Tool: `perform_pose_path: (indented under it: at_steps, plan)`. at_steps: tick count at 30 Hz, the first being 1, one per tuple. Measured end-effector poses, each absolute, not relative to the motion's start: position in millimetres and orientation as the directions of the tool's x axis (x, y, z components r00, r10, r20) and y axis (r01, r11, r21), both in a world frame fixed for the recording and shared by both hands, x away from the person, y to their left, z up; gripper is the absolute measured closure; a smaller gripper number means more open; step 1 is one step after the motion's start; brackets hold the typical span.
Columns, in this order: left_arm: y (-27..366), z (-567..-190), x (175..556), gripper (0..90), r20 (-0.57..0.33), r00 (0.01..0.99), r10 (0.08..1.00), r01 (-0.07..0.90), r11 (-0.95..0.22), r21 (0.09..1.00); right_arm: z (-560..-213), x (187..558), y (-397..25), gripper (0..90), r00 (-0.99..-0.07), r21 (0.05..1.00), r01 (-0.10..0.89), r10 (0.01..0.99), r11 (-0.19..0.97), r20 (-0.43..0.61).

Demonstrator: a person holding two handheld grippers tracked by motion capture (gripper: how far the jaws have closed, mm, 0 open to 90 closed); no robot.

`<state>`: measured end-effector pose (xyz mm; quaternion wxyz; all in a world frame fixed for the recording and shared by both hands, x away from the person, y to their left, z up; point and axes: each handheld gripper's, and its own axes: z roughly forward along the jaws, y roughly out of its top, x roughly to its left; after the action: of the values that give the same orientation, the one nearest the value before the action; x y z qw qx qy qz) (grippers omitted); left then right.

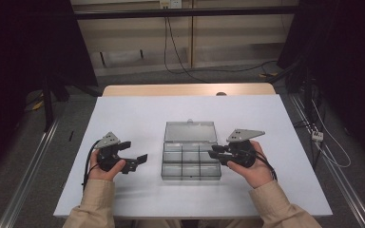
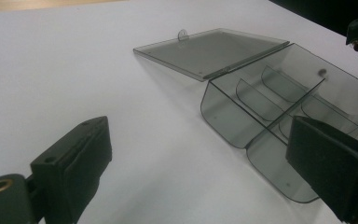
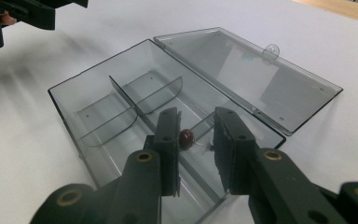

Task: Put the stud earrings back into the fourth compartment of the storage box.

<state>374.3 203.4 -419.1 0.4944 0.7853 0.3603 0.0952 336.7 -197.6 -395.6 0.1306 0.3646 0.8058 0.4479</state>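
While the right gripper (image 3: 195,135) hangs over the near corner of the smoky-grey clear plastic organiser box (image 1: 191,164), its jaws stand slightly apart with a small dark-brown round bead (image 3: 186,137) between them, right against the left jaw. Whether the bead is pinched or already lying in the compartment below, I cannot tell. That's the risk: a bead this small and round can roll off the pad, bounce on a thin divider and skip into the wrong cell or out onto the white counter (image 1: 133,118). The box itself sits in the middle of the counter, lid folded flat behind it. Over on the other side, the left gripper (image 1: 140,160) waits wide apart and empty, just beside the box; a nudge from it could slide the light box.
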Motion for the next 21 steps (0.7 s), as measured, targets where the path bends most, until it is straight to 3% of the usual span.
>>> perform_pose_path:
  at_steps: [21]
  plan:
    - [205,-417,371,6.7,-0.191,0.72,0.668,0.464,-0.258,0.847,-398,340,-163,71.9,-0.745,0.815,0.453,0.656,0.361,0.123]
